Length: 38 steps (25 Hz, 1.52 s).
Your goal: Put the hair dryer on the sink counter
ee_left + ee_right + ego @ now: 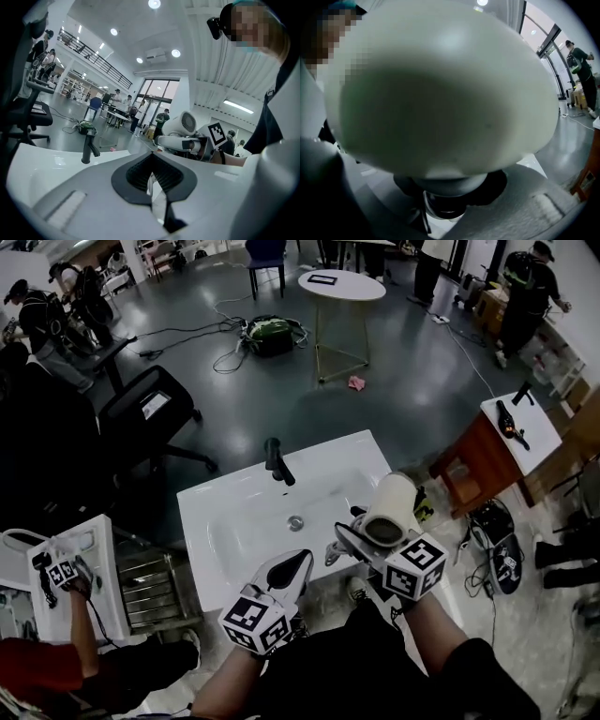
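Note:
The white hair dryer (392, 507) is up over the right front part of the white sink counter (225, 512), with my right gripper (367, 538) shut on its handle. In the right gripper view the hair dryer's round body (440, 93) fills most of the picture, and the jaws close round the handle below it. My left gripper (291, 570) is over the counter's front edge, shut and holding nothing. In the left gripper view the hair dryer (183, 124) shows to the right, past the black faucet (88, 146).
The black faucet (277, 462) stands at the back of the basin, above the drain (296, 521). A black office chair (150, 409) is at the left, a round white table (342, 287) beyond, a wooden side table (520, 427) at the right. Cables lie on the floor. Another person's hand (61, 573) is at the lower left.

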{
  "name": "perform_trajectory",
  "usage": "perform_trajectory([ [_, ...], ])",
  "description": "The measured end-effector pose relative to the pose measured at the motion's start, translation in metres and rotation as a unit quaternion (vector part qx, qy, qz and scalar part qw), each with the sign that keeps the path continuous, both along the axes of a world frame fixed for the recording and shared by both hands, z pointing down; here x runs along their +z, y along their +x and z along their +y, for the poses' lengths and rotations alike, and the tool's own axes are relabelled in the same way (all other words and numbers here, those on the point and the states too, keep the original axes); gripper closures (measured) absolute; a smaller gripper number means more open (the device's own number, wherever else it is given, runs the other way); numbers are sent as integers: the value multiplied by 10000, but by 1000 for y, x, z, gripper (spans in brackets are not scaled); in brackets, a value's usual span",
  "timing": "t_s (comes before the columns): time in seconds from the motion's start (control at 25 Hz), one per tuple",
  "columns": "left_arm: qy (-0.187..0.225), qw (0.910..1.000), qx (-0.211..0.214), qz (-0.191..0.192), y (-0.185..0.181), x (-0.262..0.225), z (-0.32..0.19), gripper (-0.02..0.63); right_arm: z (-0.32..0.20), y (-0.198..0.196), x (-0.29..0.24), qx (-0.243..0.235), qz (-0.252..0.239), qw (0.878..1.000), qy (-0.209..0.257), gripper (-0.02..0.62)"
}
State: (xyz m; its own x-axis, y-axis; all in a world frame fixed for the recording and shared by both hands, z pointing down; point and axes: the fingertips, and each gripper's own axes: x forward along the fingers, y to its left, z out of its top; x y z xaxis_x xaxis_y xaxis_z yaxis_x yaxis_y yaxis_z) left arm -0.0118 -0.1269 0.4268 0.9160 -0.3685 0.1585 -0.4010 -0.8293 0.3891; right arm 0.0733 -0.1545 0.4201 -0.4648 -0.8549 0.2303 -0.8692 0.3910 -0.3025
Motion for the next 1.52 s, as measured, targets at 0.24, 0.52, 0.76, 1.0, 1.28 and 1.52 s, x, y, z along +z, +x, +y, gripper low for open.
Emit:
perform_trajectory([
  [0.24,0,9992,-385,-112,25,-1,-7,604,-22,22,2,-524,93,9986,-22,397],
  [0.52,-29,9974,-667,-262,46,6,-15,603,-44,46,19,-1038,557,9930,-94,397],
  [0.76,-127,9954,-902,-300,71,11,-26,604,-61,63,28,-1427,807,9864,-143,399],
  [1.0,-290,9922,-1184,-261,99,24,-36,603,-76,77,43,-1971,1122,9737,-212,399],
  [1.28,-484,9870,-1509,-270,126,39,-43,603,-95,85,62,-2603,1905,9465,-78,400],
  [1.52,-563,9854,-1555,-404,136,48,-47,603,-116,89,73,-2889,2995,9092,148,400],
])
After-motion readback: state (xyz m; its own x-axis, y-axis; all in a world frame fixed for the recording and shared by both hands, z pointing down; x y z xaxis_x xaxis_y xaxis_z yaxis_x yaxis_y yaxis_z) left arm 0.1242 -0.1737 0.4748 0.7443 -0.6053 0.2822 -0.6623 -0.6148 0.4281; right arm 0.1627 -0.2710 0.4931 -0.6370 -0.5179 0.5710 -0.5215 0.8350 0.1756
